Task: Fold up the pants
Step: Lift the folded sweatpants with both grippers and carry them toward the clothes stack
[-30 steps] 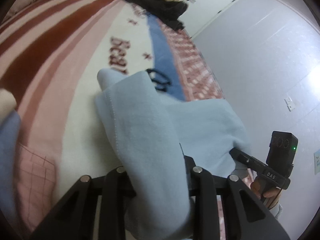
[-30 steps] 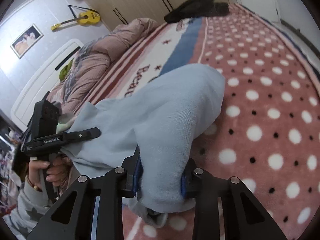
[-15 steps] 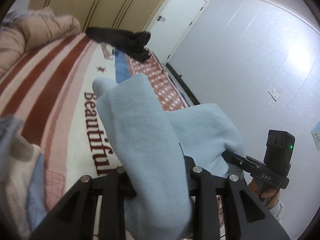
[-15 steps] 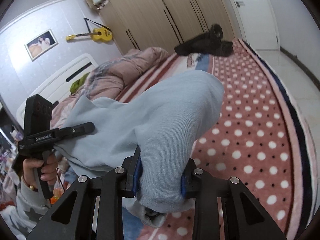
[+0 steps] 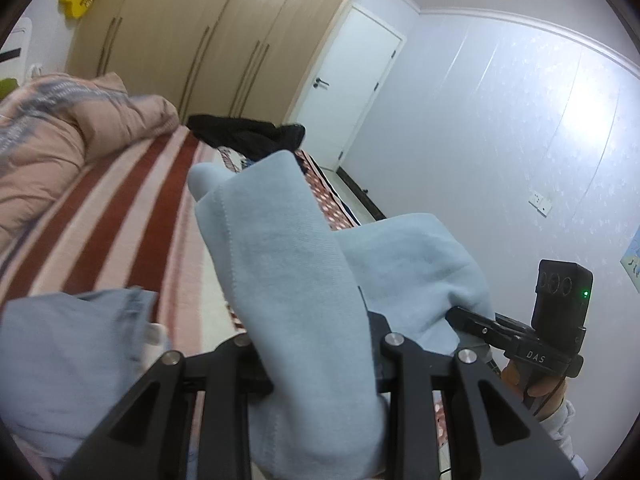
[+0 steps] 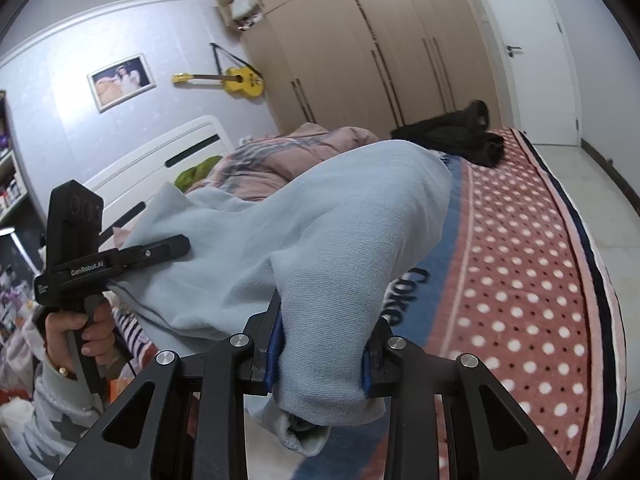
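While the light blue fleece pants (image 5: pixel 288 264) hung above the striped bed blanket (image 5: pixel 120 208), the left tool (image 5: pixel 316 344) pinched one bunched end. The right tool (image 6: pixel 320 344) clamped the other end.

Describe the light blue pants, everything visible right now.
The light blue pants are a soft, fleecy knit with a stitched seam along one edge in the left wrist view. They are bunched and held above the bed, stretched between both grippers: the left gripper is clamped on one bundle, the right gripper on another, with a hem end hanging below its jaws. The cloth sags between the two grips and drapes over each gripper's fingers. No leg shape or waistband is clearly readable.
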Available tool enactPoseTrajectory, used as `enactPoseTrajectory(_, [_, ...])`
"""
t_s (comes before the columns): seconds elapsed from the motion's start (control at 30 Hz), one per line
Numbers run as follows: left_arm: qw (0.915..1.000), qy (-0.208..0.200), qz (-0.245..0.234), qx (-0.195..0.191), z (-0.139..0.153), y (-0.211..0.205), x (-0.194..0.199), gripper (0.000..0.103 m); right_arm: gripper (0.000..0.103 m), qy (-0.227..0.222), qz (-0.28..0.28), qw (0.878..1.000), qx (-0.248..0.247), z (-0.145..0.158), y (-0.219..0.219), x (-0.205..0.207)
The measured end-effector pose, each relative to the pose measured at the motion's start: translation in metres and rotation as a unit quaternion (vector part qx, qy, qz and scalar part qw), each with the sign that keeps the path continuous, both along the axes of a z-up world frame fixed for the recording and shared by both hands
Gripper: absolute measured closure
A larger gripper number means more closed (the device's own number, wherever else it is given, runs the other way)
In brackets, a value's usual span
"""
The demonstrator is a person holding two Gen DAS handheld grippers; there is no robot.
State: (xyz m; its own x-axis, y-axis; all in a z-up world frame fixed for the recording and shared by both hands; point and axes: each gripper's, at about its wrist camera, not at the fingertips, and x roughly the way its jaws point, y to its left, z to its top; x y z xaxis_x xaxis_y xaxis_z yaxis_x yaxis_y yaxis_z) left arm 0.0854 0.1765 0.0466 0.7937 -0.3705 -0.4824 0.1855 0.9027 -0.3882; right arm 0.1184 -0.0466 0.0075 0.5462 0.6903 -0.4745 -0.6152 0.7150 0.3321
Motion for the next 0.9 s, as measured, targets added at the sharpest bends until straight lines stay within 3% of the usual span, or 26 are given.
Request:
enactPoseTrajectory(0.17, [0.9998, -0.012, 0.016, 0.004, 0.014, 0.037, -0.019, 0.078, 0.079, -0.006, 0.023, 1.0, -0.002, 0.021, 0.043, -0.014])
enactPoseTrajectory(0.37, [0.9987, -0.005, 0.051, 0.002, 0.001, 0.097, -0.03, 0.079, 0.079, -0.005, 0.051, 0.999, -0.016, 0.023, 0.104, -0.019])
enactPoseTrajectory(0.63, [0.9951, 0.016, 0.097, -0.008, -0.029, 0.182, -0.054, 0.079, 0.079, 0.022, 0.103, 0.993, -0.047, -0.001, 0.203, -0.015])
enactPoseTrajectory(0.9, [0.9917, 0.031, 0.123, -0.021, -0.055, 0.231, -0.061, 0.079, 0.079, 0.037, 0.132, 0.989, -0.061, -0.023, 0.264, -0.013])
